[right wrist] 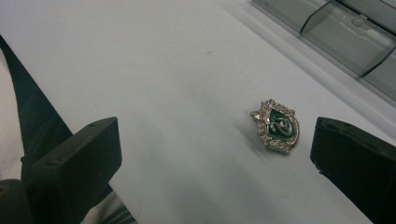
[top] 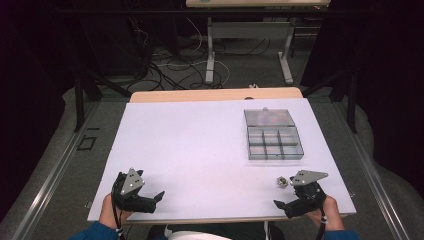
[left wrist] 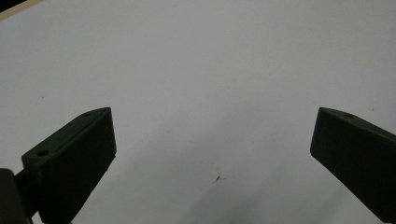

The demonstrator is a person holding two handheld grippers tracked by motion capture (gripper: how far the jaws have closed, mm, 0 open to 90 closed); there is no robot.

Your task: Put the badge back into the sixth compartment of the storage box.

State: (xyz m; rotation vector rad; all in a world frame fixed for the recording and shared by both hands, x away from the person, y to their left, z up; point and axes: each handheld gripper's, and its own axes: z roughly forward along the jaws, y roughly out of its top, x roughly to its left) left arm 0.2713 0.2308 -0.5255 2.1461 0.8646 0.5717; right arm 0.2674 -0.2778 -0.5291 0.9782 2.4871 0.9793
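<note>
1. Silver-and-green metal crest badge (right wrist: pixel 277 126) lies flat on the white sheet-covered surface (top: pixel 200 145), near the front right corner and just beside the right gripper (top: pixel 281 206); the high view shows the badge as a small glint (top: pixel 282 181).
2. Right gripper: its black fingers (right wrist: pixel 79 163) stand wide apart with nothing between them. The badge sits off toward one finger, not centred.
3. Left gripper (top: pixel 159 196): its fingers (left wrist: pixel 74 158) are likewise spread and empty, resting low at the front left of the surface, well apart from the badge.
4. Step in hand, as judged: picking up the badge with the right gripper. Recommended practice: shift the gripper sideways until the badge lies midway, lower the tips to the sheet, and close on the edges slowly, since a thin flat piece may skid or flip.
5. Clear plastic compartment box (top: pixel 274 142), lid open, stands at the right rear and is the probable destination; its cells look empty.
6. Surface: white, clean save faint specks; a wooden edge shows at the rear.
7. Room: dark surround, grey floor, tangled cables (top: pixel 165 75), another table's legs beyond.
</note>
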